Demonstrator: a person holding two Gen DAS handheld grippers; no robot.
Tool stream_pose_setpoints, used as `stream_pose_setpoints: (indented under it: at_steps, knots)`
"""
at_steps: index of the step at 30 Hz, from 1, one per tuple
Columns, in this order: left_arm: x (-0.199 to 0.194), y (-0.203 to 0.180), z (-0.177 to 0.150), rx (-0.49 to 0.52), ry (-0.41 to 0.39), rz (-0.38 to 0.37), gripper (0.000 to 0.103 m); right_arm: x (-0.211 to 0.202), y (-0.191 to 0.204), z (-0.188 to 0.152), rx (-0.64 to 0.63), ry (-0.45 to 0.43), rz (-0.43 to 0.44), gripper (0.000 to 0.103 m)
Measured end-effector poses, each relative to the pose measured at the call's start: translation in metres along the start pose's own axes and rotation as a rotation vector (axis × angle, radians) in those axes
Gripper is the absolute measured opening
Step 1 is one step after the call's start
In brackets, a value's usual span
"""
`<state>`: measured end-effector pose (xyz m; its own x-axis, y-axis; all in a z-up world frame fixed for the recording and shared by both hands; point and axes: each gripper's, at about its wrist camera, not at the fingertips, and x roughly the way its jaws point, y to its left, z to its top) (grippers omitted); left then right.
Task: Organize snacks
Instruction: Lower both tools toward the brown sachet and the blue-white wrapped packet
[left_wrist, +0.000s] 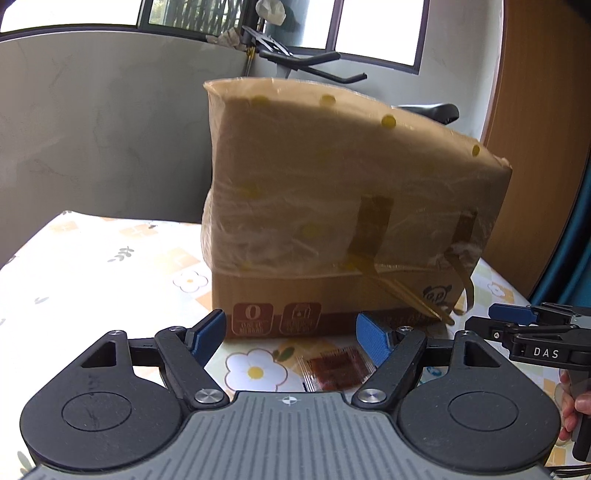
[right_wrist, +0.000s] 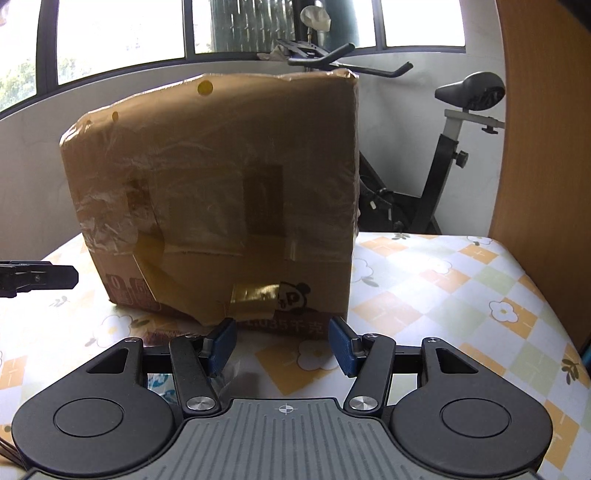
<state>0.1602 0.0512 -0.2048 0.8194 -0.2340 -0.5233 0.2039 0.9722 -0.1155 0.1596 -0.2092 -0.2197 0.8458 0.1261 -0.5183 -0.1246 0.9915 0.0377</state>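
Left wrist view is showing the left gripper (left_wrist: 291, 334) with blue fingers (left_wrist: 373, 341) spread wide, empty, hovering over a small reddish-brown clear-edged snack packet (left_wrist: 334, 369) lying flat on the floral tabletop (left_wrist: 110, 258), just below centre frame. Beyond it is standing the tape-wrapped brown cardboard box (left_wrist: 332, 206). At right edge, the right gripper (right_wrist: 282, 341), moderately open, is hanging farther off.

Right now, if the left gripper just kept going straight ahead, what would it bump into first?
Most likely the cardboard box: the left gripper, open, points at its lower front. A small snack packet lies on the table below the fingers, probably under its path.
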Motion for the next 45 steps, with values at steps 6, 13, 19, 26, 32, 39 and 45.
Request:
stream_pose_setpoints:
  at_steps: [6, 13, 19, 26, 32, 39, 45]
  knots:
    - [0.008, -0.005, -0.014, 0.007, 0.047, -0.021, 0.079, 0.006, 0.002, -0.016, 0.003, 0.046, 0.004, 0.052]
    - [0.018, -0.020, -0.024, 0.026, 0.089, -0.067, 0.079, 0.009, 0.010, -0.024, -0.005, 0.069, 0.018, 0.052]
    - [0.020, -0.021, -0.026, 0.021, 0.094, -0.052, 0.079, 0.016, 0.019, -0.017, -0.004, 0.081, 0.057, 0.053]
    - [0.017, -0.008, -0.028, -0.013, 0.104, -0.018, 0.079, 0.038, 0.050, -0.013, -0.056, 0.143, 0.113, 0.067]
    - [0.017, -0.005, -0.030, -0.023, 0.111, -0.012, 0.079, 0.050, 0.051, -0.020, -0.037, 0.186, 0.141, 0.063]
    - [0.028, -0.011, -0.031, -0.009, 0.130, -0.029, 0.079, 0.031, 0.034, -0.028, -0.055, 0.136, 0.133, 0.048]
    - [0.052, -0.029, -0.030, 0.039, 0.165, -0.048, 0.079, 0.022, 0.010, -0.031, 0.010, 0.107, 0.056, 0.048]
